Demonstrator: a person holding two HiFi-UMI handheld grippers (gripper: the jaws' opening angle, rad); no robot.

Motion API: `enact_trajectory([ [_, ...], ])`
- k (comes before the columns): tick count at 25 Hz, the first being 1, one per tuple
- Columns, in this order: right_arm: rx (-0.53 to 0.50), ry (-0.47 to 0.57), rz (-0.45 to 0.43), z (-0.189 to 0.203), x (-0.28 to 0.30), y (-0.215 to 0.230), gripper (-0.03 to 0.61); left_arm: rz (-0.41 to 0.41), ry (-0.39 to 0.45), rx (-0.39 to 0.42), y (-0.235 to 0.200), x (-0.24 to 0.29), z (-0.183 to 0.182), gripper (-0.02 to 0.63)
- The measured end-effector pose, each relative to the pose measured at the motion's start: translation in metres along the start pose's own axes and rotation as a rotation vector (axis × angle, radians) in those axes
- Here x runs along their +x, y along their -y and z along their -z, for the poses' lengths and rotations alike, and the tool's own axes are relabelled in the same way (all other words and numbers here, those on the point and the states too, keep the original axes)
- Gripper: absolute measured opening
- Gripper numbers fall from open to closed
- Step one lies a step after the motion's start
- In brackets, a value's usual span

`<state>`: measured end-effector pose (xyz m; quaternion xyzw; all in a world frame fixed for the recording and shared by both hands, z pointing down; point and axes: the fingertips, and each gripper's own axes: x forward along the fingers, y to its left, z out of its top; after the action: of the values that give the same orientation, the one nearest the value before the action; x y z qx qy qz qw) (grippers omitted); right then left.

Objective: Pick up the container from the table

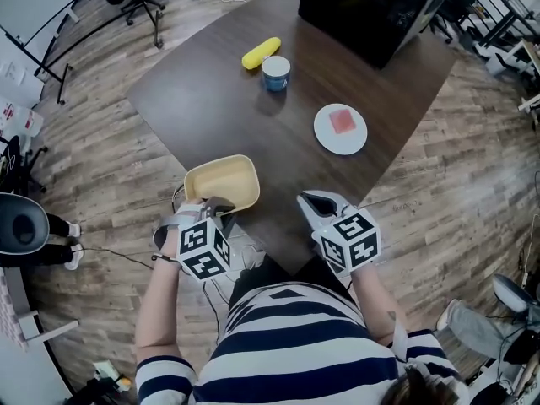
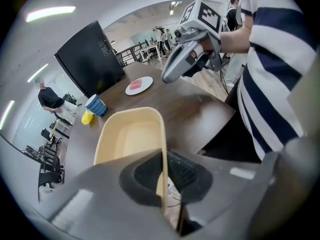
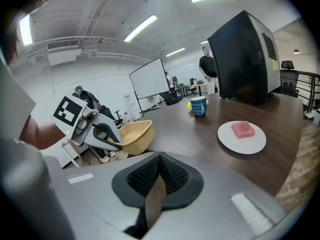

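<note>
A pale yellow oblong container (image 1: pixel 222 184) sits at the near left edge of the dark table (image 1: pixel 253 116). My left gripper (image 1: pixel 211 212) is shut on the container's near rim; in the left gripper view the container's wall (image 2: pixel 131 139) runs between the black pads. In the right gripper view the container (image 3: pixel 135 135) looks lifted off the table at the left, with the left gripper (image 3: pixel 111 140) clamped on it. My right gripper (image 1: pixel 310 204) hovers over the table's near corner, jaws shut with nothing between them (image 3: pixel 156 180).
A white plate (image 1: pixel 340 129) carrying a pink block (image 1: pixel 342 121) lies right of centre. A blue cup (image 1: pixel 276 72) and a yellow object (image 1: pixel 261 53) stand farther back. A large black cabinet (image 1: pixel 371 7) fills the far right. Office chairs stand on the wooden floor at left.
</note>
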<state>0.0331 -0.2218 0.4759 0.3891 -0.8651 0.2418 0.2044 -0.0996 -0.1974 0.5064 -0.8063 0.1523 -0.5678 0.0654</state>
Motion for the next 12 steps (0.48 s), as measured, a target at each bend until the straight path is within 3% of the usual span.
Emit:
enact_trajectory([
  [7,0.003,0.048,0.02,-0.004,-0.029,-0.01,-0.006,0.06,0.021,0.016,0.036,-0.016,-0.01,0.0],
  [12,0.032,0.087,0.019,-0.008,-0.045,-0.012,-0.006,0.061,0.023,0.033,0.046,-0.022,-0.017,0.0],
])
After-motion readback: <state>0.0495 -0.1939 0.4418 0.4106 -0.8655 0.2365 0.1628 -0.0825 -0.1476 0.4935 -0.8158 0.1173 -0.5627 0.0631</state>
